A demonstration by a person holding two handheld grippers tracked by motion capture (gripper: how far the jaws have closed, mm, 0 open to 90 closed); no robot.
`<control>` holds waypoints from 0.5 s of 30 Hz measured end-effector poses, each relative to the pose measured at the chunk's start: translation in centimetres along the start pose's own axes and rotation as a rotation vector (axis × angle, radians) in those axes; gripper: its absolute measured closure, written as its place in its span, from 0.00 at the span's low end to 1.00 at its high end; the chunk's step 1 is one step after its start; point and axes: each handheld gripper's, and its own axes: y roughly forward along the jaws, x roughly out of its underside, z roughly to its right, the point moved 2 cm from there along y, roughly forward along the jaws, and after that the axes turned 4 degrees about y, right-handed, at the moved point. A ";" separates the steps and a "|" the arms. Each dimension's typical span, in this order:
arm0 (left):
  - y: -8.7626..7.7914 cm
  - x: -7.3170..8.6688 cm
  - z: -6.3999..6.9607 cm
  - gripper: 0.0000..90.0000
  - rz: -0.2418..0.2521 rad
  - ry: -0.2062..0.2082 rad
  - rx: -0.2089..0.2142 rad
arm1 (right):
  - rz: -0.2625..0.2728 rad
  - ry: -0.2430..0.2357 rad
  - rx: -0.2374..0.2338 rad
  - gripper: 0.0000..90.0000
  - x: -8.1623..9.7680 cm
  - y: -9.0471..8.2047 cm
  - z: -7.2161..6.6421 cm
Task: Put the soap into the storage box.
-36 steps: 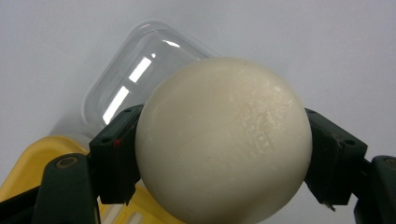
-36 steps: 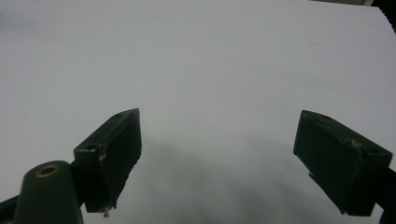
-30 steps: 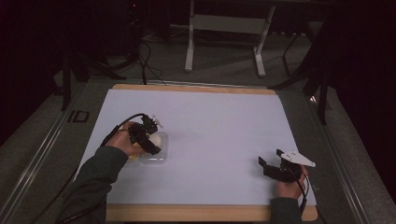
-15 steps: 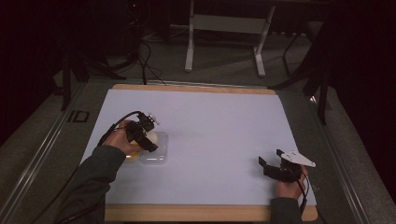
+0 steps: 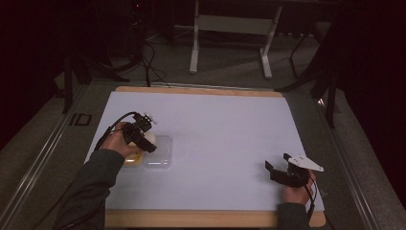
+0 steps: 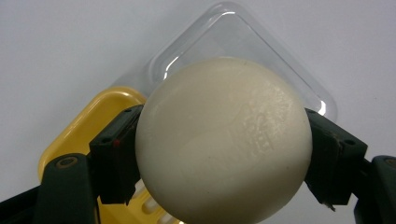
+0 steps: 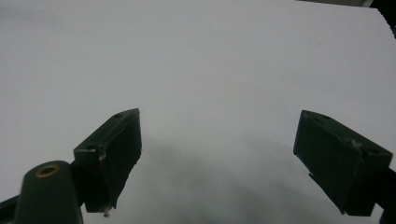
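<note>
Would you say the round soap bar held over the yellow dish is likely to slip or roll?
The soap looks smooth and domed, so it may slip from the left hand-held gripper. Released on the dish, it might rock rather than roll far.

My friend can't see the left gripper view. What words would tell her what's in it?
A round cream bar of soap is clamped between the left gripper's two black jaws, above a yellow soap dish and its clear lid on a white table.
</note>
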 end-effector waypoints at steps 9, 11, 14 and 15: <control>-0.3 0.6 -0.6 0.27 -0.001 -0.026 -0.012 | 0.001 -0.003 0.001 0.16 0.0 0.0 0.0; -0.3 0.7 -0.7 0.27 -0.002 -0.025 -0.011 | 0.001 -0.003 0.001 0.16 0.0 0.0 0.0; -0.4 1.0 -1.0 0.27 -0.004 -0.034 -0.012 | 0.001 -0.002 0.000 0.16 0.0 0.0 0.0; -0.4 1.1 -1.0 0.27 -0.004 -0.038 -0.013 | 0.001 -0.002 0.001 0.16 0.0 0.0 0.0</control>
